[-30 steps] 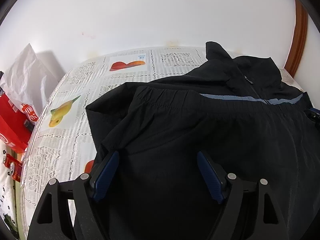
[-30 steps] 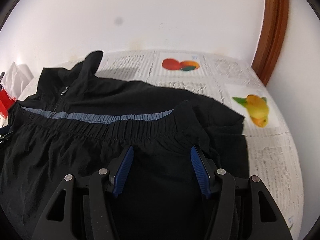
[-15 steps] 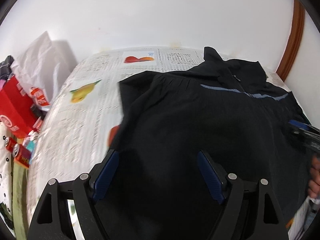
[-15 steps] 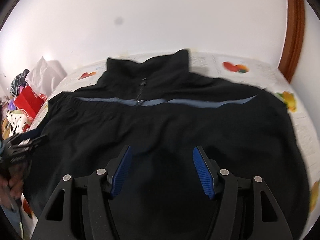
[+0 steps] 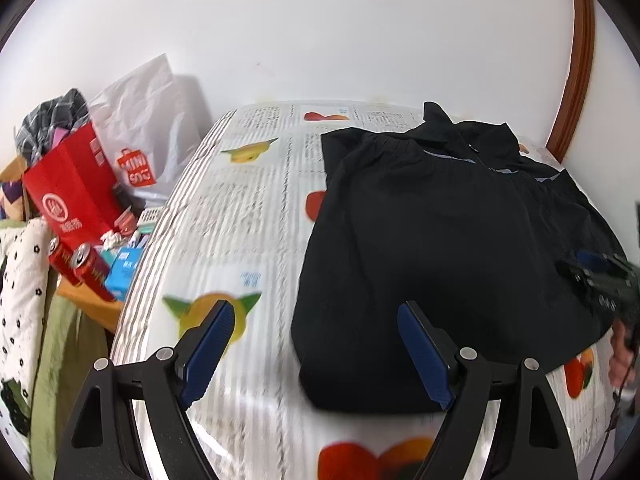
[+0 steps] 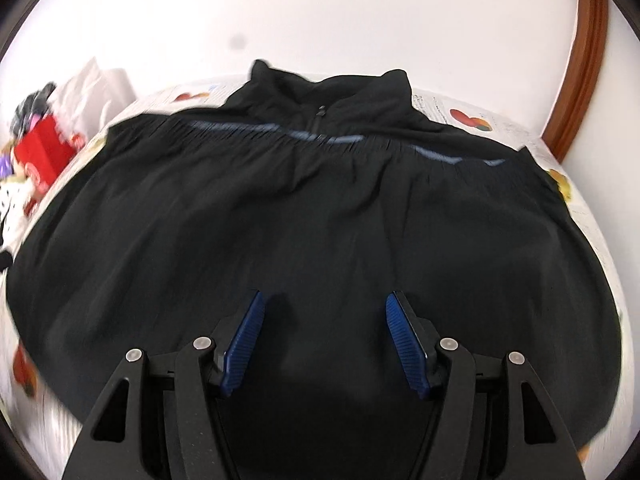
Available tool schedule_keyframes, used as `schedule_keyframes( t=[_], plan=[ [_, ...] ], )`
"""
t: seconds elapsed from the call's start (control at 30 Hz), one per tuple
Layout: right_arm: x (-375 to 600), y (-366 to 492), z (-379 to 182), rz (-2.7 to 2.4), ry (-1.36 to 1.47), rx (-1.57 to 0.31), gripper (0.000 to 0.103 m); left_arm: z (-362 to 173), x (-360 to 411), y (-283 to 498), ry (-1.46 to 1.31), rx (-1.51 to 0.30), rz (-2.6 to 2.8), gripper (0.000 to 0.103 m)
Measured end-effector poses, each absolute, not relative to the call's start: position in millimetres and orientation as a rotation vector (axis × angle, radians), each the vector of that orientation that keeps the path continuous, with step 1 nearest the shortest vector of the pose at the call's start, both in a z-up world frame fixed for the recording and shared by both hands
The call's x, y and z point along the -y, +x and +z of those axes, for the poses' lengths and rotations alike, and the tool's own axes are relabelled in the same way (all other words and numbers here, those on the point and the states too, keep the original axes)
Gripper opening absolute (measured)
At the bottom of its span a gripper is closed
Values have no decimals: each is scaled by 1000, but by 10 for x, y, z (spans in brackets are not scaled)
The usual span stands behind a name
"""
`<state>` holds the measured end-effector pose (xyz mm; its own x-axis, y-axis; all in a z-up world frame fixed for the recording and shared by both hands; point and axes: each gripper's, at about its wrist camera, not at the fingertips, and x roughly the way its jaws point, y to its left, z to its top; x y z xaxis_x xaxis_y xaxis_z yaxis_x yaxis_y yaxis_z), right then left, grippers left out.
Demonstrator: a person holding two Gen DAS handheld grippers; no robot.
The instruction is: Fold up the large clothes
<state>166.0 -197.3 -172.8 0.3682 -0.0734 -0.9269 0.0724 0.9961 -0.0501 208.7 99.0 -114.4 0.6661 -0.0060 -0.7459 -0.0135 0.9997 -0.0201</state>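
Observation:
A black jacket (image 5: pixel 440 232) lies folded on the table, its gathered hem brought up to the blue-grey chest stripe (image 6: pixel 320 136) below the zipped collar (image 6: pixel 320 92). My left gripper (image 5: pixel 316 312) hangs open above the jacket's near left edge; its left finger is over the tablecloth and nothing is between the pads. My right gripper (image 6: pixel 325 300) stands open above the middle of the jacket, empty. In the left wrist view the right gripper (image 5: pixel 600 276) shows at the right border, with a hand (image 5: pixel 622 356) below it.
The newspaper-print tablecloth (image 5: pixel 240 208) with fruit pictures covers the table. Left of the table stand a red paper bag (image 5: pixel 76 188), a white plastic bag (image 5: pixel 144 136), red cans (image 5: pixel 86 270) and a blue carton (image 5: pixel 124 272). A wooden door frame (image 5: pixel 572 80) rises at back right.
Both grippers drew back from the folded hem and shifted left. The left one now looks over the jacket's left edge and the clutter beside the table. Both stayed open and empty.

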Motion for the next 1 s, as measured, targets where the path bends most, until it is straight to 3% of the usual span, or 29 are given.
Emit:
schedule_keyframes(
  t=[0.33, 0.57, 1.0],
  plan=[
    [1694, 794, -1530, -102, 40, -1133, 62, -1306, -1162, 1582, -72, -871, 51, 82],
    [1366, 549, -1497, -74, -110, -1162, 63, -1454, -1345, 1356, -96, -898, 91, 82],
    [-150, 1071, -1640, 301, -348, -1078, 63, -1620, -1575, 1261, -122, -945, 109, 82]
  ],
)
